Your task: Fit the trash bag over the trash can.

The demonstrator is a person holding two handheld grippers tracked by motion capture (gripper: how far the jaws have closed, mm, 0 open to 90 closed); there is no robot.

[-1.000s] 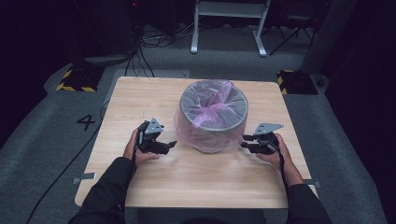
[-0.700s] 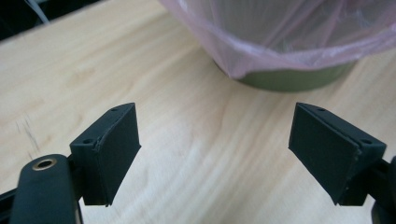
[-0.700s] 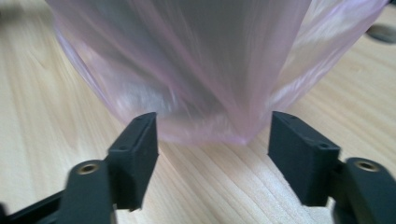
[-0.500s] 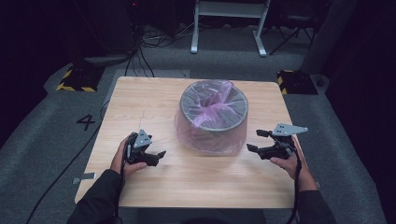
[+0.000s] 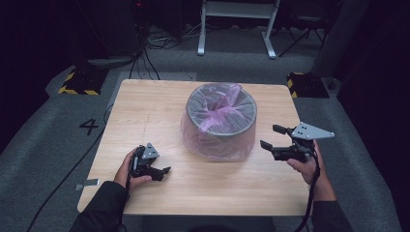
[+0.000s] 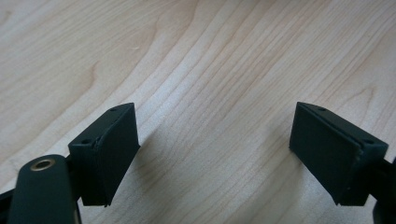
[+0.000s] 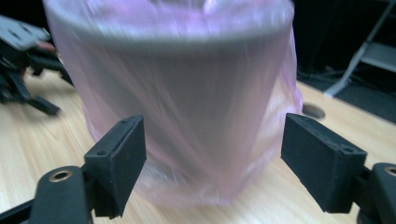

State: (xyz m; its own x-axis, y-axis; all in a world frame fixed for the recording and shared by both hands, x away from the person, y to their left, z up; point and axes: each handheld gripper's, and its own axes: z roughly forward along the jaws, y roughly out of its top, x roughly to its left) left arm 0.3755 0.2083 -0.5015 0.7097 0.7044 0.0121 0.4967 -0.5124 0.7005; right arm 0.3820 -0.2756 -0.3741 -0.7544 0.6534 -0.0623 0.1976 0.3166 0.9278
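Both grippers had drawn back; the right gripper [image 5: 272, 136], jaws just opened and empty, faced the bagged bin [image 5: 220, 121] ahead. Left gripper [image 5: 162, 172] stood open, the bin off beside it. Lining seemed finished.

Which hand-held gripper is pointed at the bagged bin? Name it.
The right hand-held gripper: its open jaws face the pink-bagged bin, held above the table. The left hand-held gripper angles down at bare wood.

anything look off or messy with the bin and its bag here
The pink bag is pulled down outside the grey bin, sagging loosely around its base on the table, and bunched inside. Nothing is spilled or damaged.
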